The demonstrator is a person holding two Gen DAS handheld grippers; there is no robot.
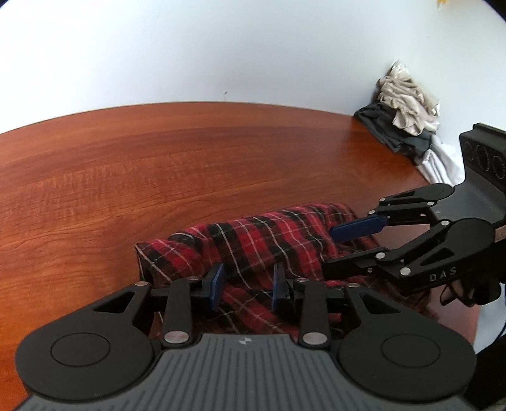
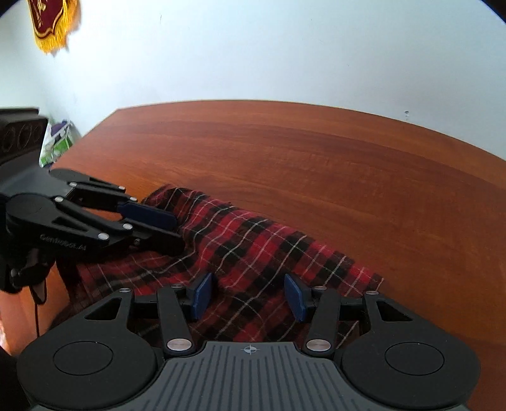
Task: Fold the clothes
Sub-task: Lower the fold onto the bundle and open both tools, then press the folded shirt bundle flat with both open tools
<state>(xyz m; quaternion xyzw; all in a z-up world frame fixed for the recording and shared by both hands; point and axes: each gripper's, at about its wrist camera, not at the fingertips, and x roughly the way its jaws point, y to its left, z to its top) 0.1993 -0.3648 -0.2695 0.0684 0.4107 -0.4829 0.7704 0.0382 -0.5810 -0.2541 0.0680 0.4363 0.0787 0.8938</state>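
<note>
A red and black plaid garment lies bunched on the near part of the wooden table. It also shows in the right wrist view. My left gripper is open just above the cloth's near fold, blue pads apart. It shows from the side in the right wrist view. My right gripper is open over the cloth's near edge. In the left wrist view it comes in from the right, jaws apart over the cloth. Neither holds anything.
A pile of beige, dark grey and white clothes sits at the table's far right corner against the wall. A red pennant with gold fringe hangs on the wall. Green and white items stand beyond the table's left edge.
</note>
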